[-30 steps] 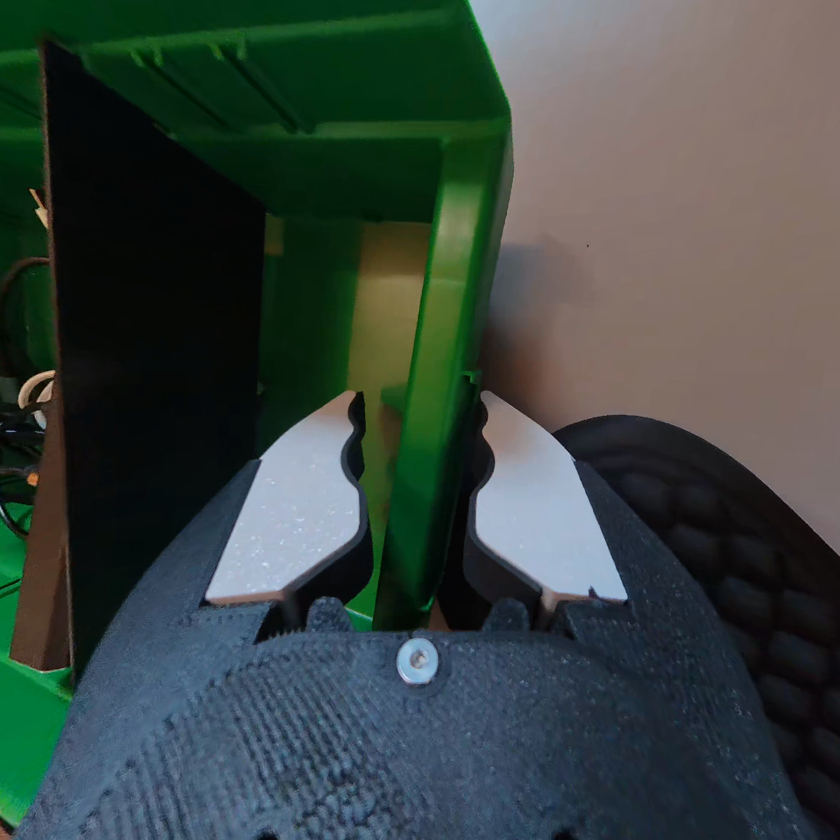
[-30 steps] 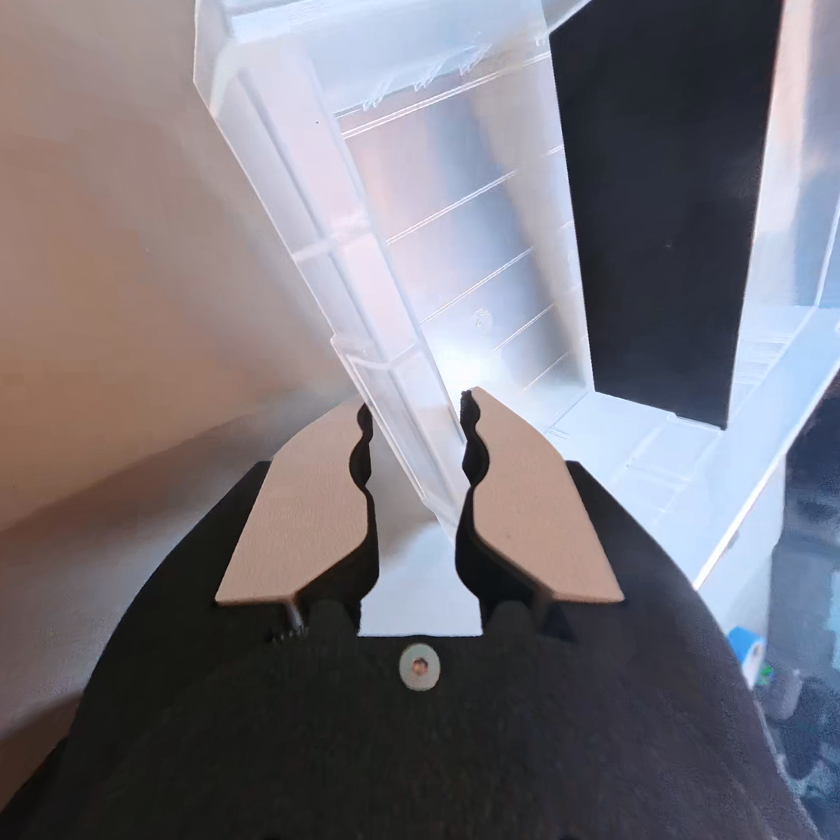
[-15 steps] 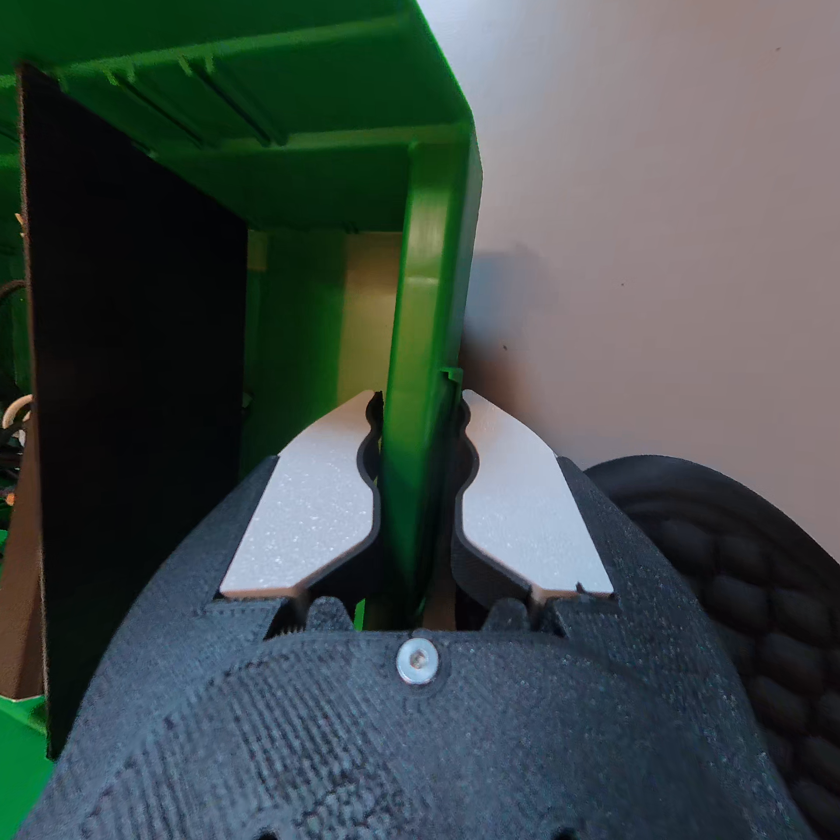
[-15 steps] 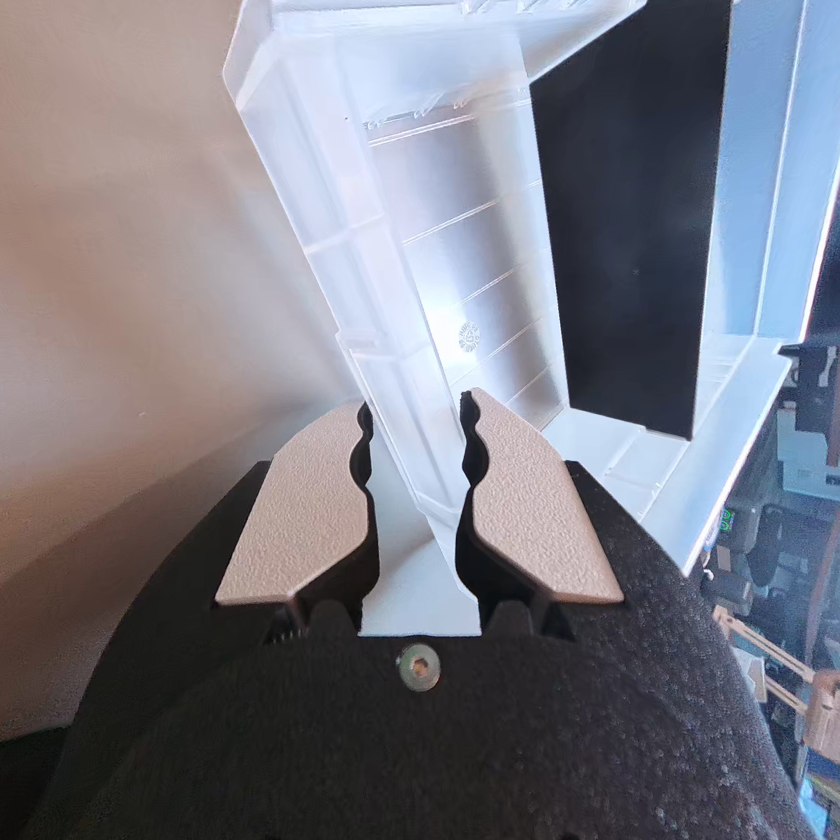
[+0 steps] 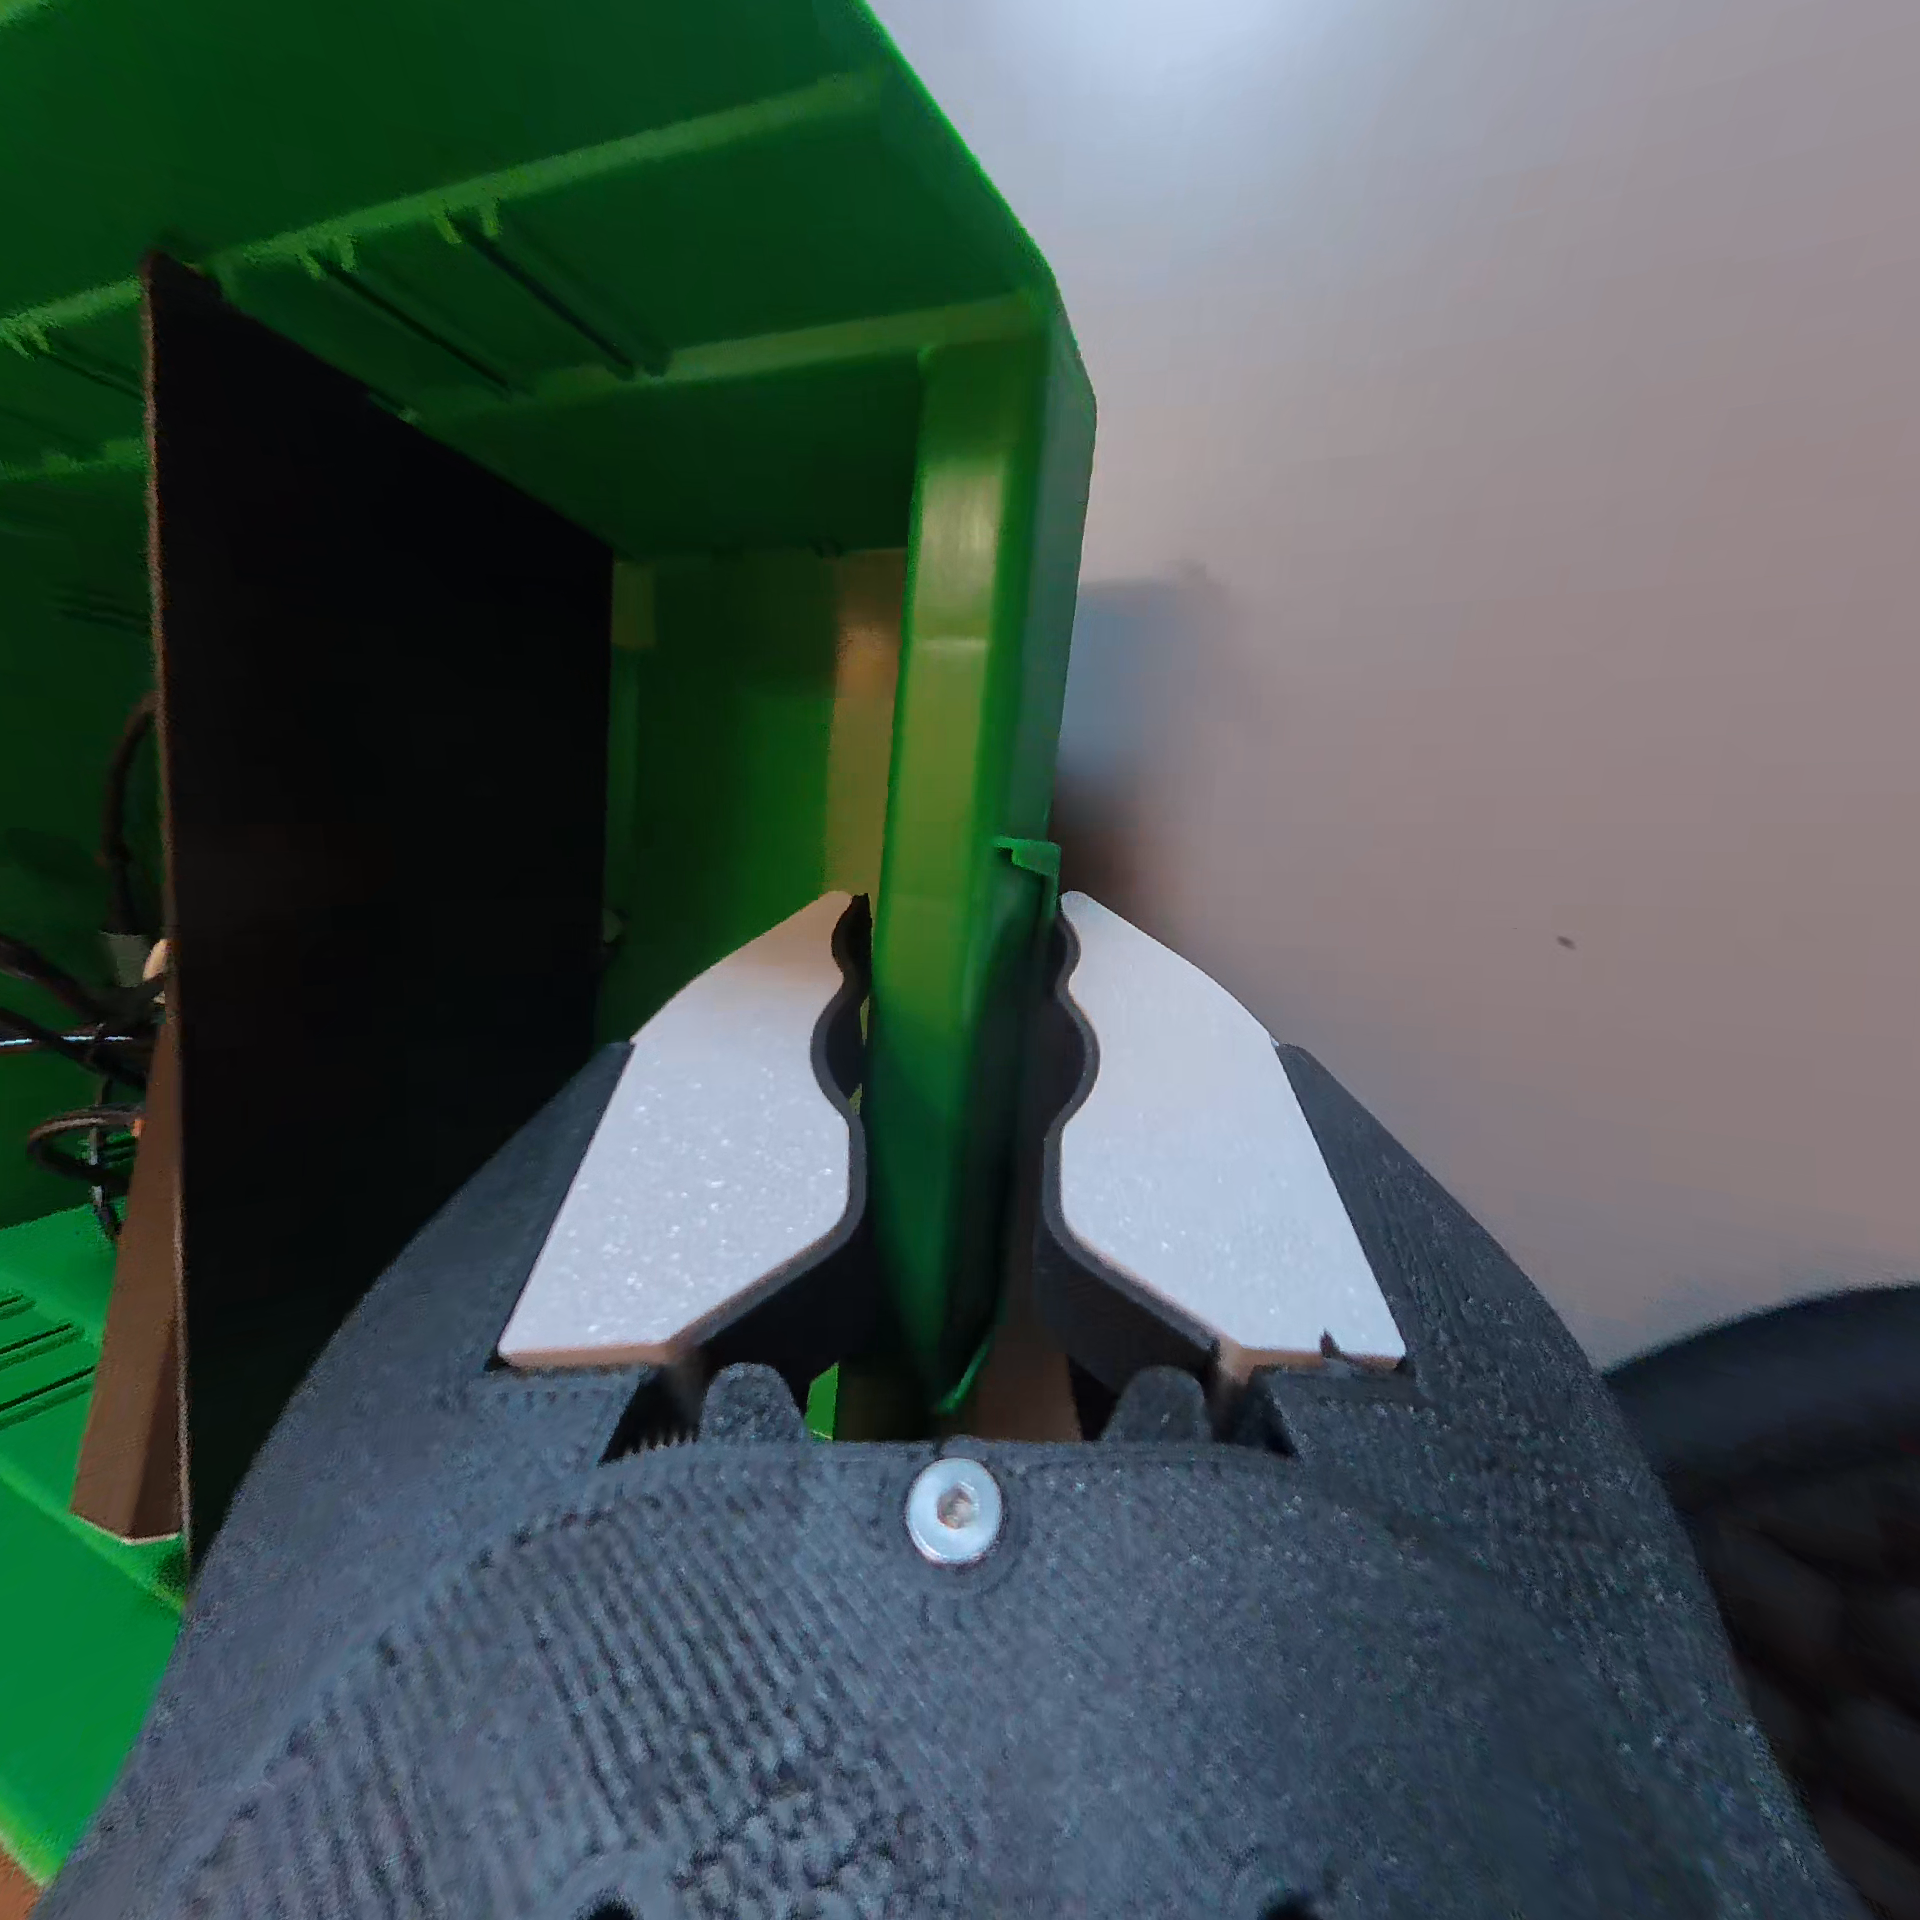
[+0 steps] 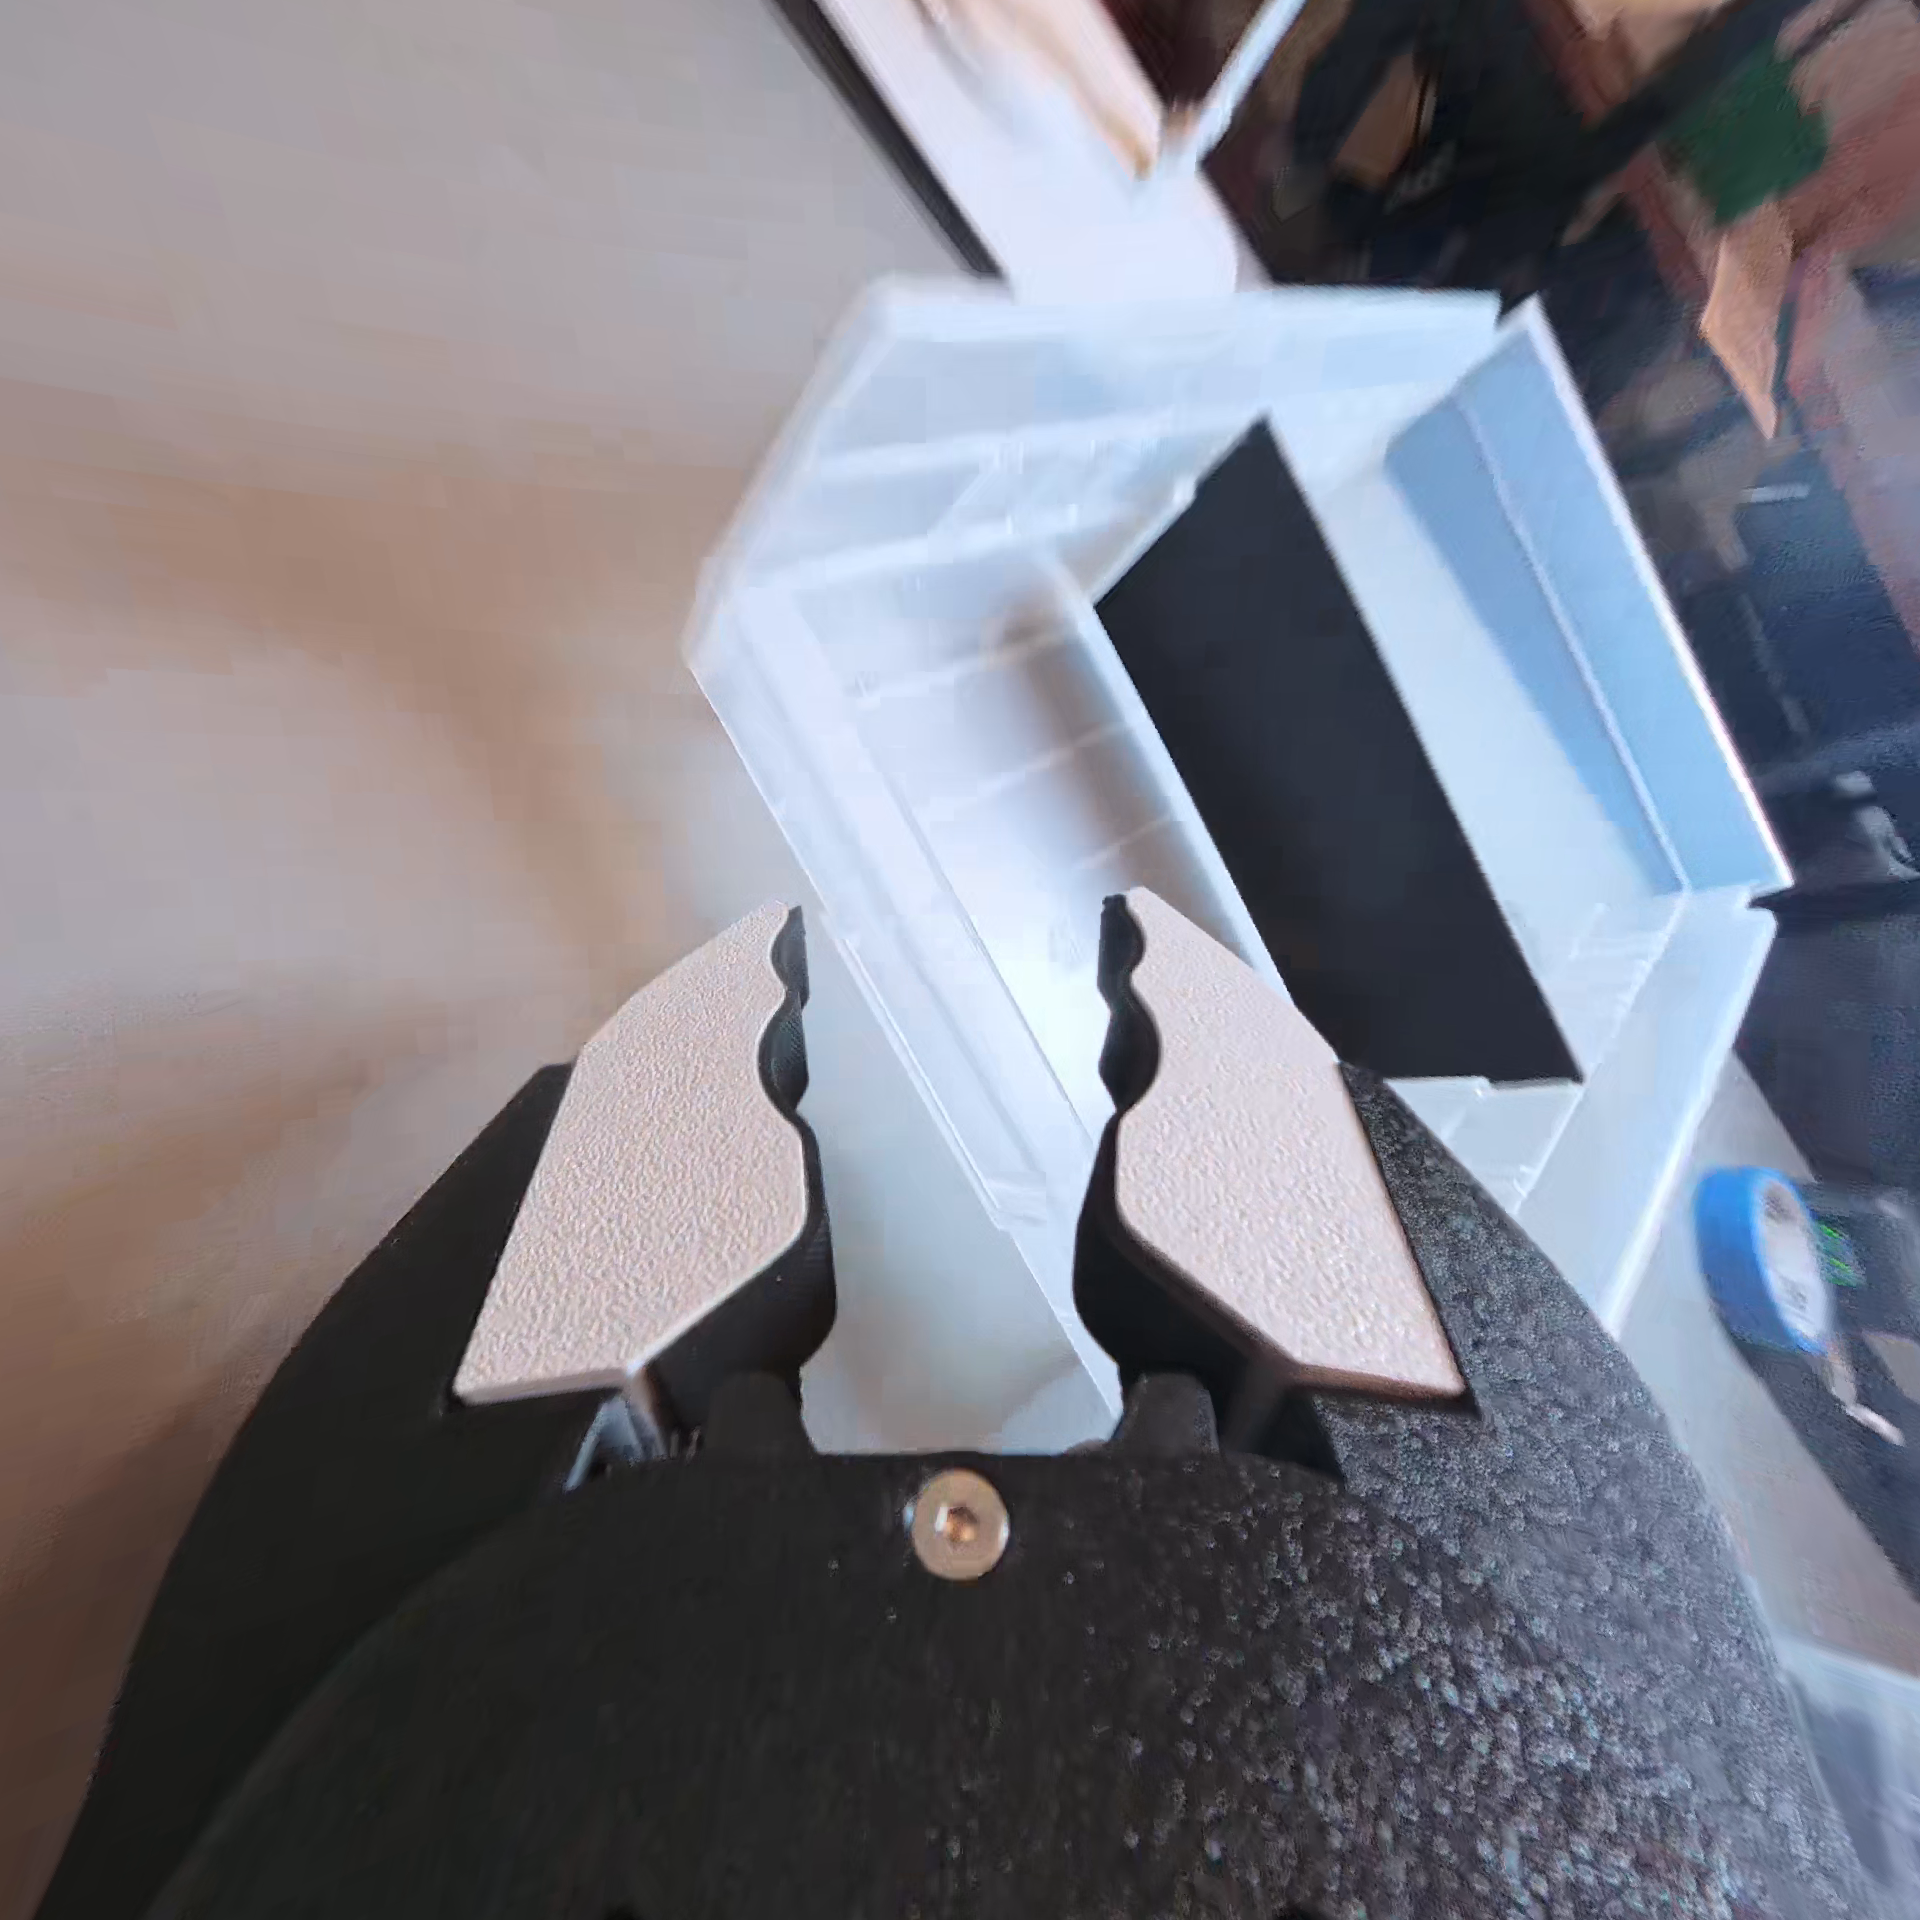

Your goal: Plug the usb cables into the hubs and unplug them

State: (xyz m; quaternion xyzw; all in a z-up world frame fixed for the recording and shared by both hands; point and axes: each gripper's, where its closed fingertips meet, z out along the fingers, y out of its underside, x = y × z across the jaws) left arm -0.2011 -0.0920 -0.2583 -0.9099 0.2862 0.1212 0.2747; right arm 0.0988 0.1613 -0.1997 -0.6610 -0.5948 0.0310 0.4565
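Left gripper (image 5: 956, 925) clamped on end wall of green bin (image 5: 977, 665); black divider (image 5: 384, 831) stands inside, dark cables (image 5: 94, 1049) beyond it at far left. Right gripper (image 6: 954, 920) parted, straddling wall of clear bin (image 6: 935, 997), contact unclear; black panel (image 6: 1340, 769) inside, blue tape roll (image 6: 1756, 1257) right. Hubs not visible.

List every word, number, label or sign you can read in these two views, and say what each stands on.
No text can be read in either view.
Green plastic bin: no writing seen.
Clear plastic bin: no legible marks, motion-blurred.
Blue tape roll: dark marks on its white inner face, too blurred to read.
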